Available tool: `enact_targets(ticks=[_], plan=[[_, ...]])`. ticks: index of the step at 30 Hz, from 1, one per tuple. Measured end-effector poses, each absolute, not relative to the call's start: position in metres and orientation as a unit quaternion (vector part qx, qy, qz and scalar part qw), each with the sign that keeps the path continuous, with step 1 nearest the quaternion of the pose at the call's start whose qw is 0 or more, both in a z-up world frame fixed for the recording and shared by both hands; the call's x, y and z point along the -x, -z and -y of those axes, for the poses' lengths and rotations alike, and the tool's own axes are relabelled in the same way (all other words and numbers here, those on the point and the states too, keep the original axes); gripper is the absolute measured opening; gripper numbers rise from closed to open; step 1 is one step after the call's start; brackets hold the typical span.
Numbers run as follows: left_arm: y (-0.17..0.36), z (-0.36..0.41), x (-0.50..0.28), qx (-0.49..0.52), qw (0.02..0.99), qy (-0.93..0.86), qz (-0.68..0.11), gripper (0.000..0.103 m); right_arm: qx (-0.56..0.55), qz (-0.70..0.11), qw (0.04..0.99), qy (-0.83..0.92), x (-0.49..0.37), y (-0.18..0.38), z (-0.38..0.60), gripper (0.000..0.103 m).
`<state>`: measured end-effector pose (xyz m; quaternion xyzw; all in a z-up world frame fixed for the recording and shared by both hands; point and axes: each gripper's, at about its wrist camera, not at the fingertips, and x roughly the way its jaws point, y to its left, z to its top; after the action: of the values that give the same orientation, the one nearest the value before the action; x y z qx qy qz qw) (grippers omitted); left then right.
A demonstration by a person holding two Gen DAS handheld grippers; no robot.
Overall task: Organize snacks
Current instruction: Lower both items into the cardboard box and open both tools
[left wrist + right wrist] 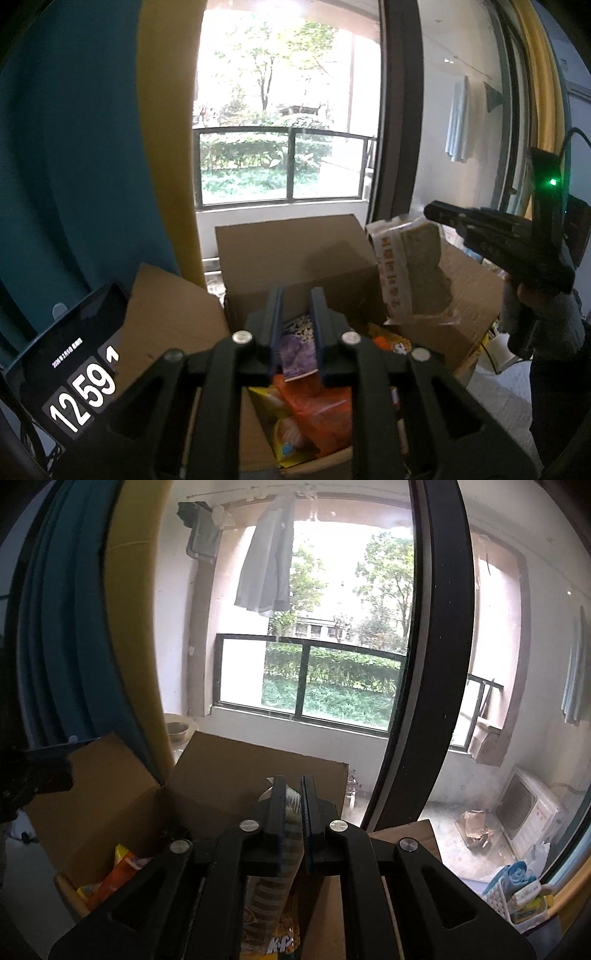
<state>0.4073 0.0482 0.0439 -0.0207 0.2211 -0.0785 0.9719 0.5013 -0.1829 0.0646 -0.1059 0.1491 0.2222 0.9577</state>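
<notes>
An open cardboard box [288, 251] [240, 771] holds several snack packets, among them an orange one [317, 410] [114, 875] and a yellow one [277, 424]. My left gripper [298, 314] hovers over the box, its pads against a purple snack packet [295, 350] that hangs between them. My right gripper [293, 808] [436, 214] is shut on a clear bag of brownish cakes [413, 273] [266, 893], held up over the box's right side. In the right wrist view the left gripper's tip [55, 760] shows at the left edge.
A dark screen [70, 373] showing 12:59 leans at the left by the box flap. Teal and yellow curtains [110, 147] hang behind. A dark door frame [436, 664] stands right of the box. A white basket [517, 897] sits at the far right. A grey sleeve [554, 321] holds the right gripper.
</notes>
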Motion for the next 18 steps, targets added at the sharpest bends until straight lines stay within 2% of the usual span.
enact_targets(ticks=[4,5,6,8,18], plan=[[-0.044,-0.050,-0.406,0.025,0.971,0.075,-0.224,0.025,0.108,-0.156,0.958,-0.216,-0.502,-0.066,0.184,0.039],[-0.045,-0.050,-0.406,0.027,0.971,0.076,-0.225,0.033,0.107,-0.156,0.957,-0.218,-0.499,-0.067,0.185,0.039],[-0.045,-0.051,-0.405,0.029,0.971,0.077,-0.225,0.048,0.107,-0.157,0.957,-0.220,-0.496,-0.068,0.186,0.039],[-0.047,-0.051,-0.402,0.037,0.971,0.083,-0.223,0.060,0.111,-0.158,0.956,-0.221,-0.492,-0.068,0.187,0.040],[-0.061,-0.041,-0.370,0.040,0.972,0.100,-0.210,0.063,0.120,-0.163,0.954,-0.221,-0.461,-0.074,0.194,0.040]])
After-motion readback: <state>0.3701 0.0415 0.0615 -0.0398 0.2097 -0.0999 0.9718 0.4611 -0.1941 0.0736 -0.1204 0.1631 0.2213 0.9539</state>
